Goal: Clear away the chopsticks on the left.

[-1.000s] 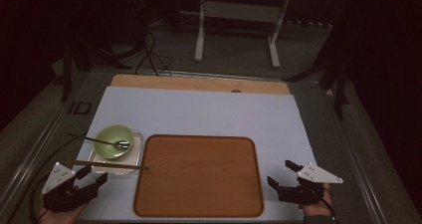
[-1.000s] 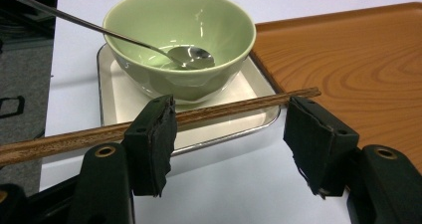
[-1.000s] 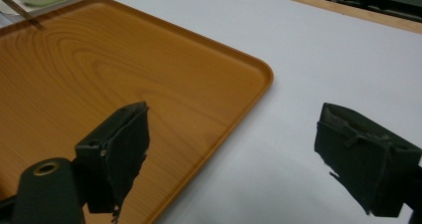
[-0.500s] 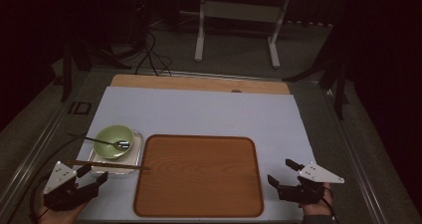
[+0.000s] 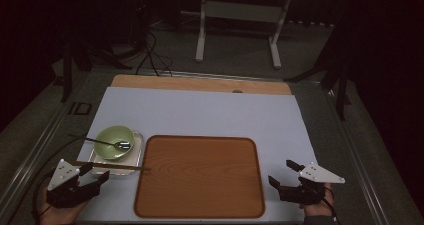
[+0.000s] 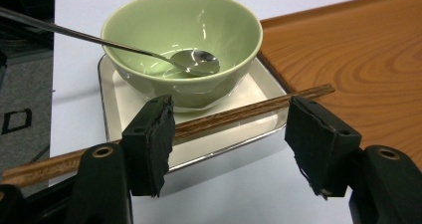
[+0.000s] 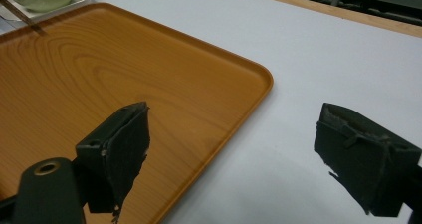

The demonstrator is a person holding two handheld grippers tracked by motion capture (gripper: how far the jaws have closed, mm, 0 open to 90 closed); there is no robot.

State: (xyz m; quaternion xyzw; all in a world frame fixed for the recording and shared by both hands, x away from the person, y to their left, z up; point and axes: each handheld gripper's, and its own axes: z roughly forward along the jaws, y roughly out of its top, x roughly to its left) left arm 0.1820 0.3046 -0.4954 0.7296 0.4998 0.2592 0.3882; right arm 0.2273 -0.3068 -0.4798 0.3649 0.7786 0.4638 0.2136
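Lying crosswise between the wide-open pads of the left claw (image 6: 229,134), the chopsticks (image 6: 234,113) rest untouched on the white dish (image 6: 112,104).

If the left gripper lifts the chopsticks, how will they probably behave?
The chopsticks look thin, wooden and stiff, so probably light. They are two loose sticks lying across the white tray, so one may slip or roll away. Their tips overhang the wooden tray, so they may tilt.
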